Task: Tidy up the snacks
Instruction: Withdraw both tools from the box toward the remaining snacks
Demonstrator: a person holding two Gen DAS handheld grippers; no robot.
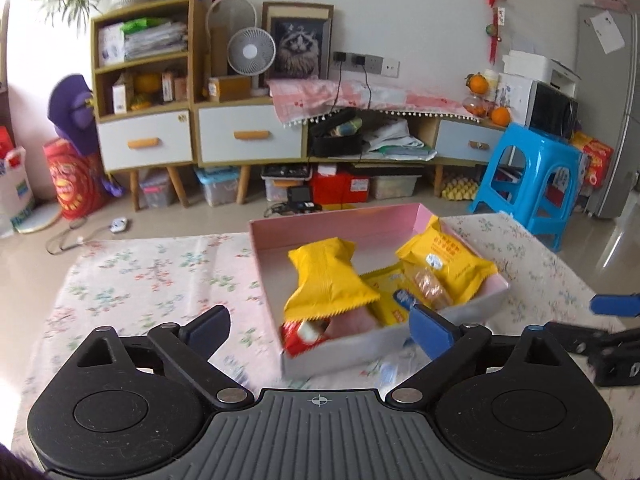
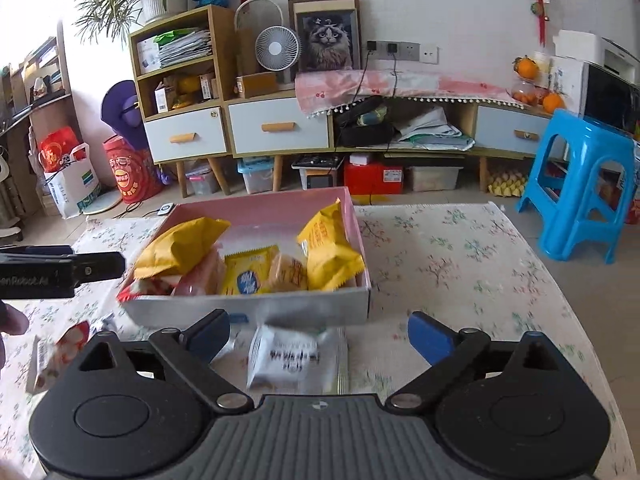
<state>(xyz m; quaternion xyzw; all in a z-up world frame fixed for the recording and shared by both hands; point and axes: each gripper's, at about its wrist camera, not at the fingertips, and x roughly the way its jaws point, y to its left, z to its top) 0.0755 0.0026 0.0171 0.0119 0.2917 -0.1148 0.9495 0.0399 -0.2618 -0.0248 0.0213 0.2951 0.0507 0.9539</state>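
A shallow box with a pink inside stands on the floral tablecloth and holds several snack packs. Among them are two big yellow packs, a small yellow one and a red one at the near corner. My left gripper is open just in front of the box's near corner, nothing between its fingers. My right gripper is open before the box's front wall. A white snack packet lies on the cloth beneath and between its fingers, untouched. A red-and-white packet lies at the left.
The left gripper's finger reaches in from the left beside the box, with part of a hand below it. The tablecloth lies bare right of the box. A blue stool stands past the table's right edge, with cabinets behind.
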